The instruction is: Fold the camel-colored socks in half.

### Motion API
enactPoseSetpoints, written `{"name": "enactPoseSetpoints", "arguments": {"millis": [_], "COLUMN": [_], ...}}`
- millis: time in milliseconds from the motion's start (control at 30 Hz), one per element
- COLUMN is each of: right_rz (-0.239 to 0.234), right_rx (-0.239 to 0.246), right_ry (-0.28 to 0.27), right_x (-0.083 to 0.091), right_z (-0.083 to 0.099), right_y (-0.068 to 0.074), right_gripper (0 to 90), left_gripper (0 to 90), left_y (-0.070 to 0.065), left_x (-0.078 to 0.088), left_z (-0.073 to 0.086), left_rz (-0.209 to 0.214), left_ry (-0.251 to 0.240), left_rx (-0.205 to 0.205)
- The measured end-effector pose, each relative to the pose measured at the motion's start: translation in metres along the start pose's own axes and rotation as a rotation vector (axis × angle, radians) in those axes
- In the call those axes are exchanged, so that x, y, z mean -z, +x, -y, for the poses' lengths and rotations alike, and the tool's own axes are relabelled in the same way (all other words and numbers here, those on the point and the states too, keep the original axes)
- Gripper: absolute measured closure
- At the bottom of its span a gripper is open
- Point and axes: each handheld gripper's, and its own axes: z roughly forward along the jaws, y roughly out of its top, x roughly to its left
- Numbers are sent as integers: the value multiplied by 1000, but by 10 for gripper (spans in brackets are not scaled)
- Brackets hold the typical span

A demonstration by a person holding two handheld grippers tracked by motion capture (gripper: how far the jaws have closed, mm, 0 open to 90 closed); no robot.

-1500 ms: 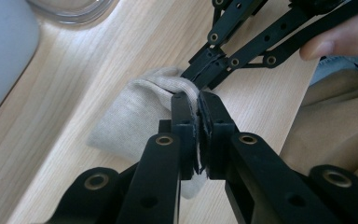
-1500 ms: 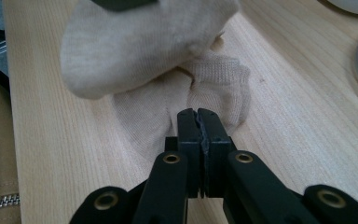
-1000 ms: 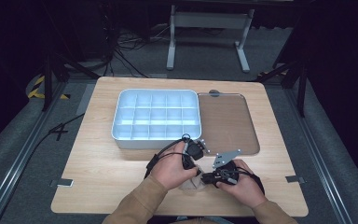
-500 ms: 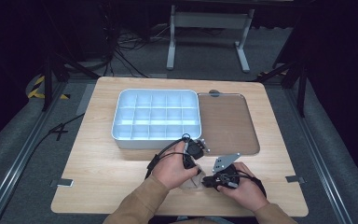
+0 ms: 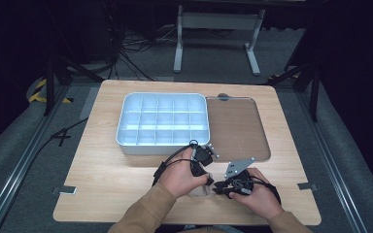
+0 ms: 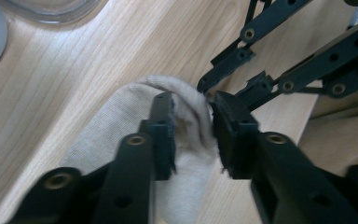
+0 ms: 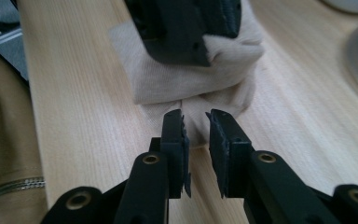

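A light wooden table (image 5: 116, 194) stands on grey floor (image 5: 9, 160). On it lie a white compartment tray (image 5: 162, 121), a clear lid (image 5: 237, 127) touching the tray's right side, and a beige cloth (image 6: 121, 135) near the front edge.

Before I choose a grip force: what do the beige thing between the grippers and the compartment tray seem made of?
The beige cloth looks like soft knit fabric, perhaps a sock: matte, finely ribbed, bunching in folds. The compartment tray looks like pale, smooth plastic or painted metal, with a slight sheen on its rim; I can't tell which.
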Motion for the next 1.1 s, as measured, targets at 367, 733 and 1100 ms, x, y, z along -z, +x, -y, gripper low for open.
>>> {"name": "enactPoseSetpoints", "arguments": {"millis": [367,733,1100], "right_rz": [47,30,41], "right_rx": [4,56,49], "right_ry": [-65,-139,-86], "right_x": [29,15,-10], "right_z": [-5,-33,-31], "right_y": [4,17,14], "right_gripper": [807,881,877], "left_gripper": [610,724,798], "left_y": [4,17,13], "left_x": [31,35,5], "left_z": [15,36,30], "left_rz": [-8,-87,-137], "left_ry": [-97,-119,-43], "left_rx": [3,9,-122]}}
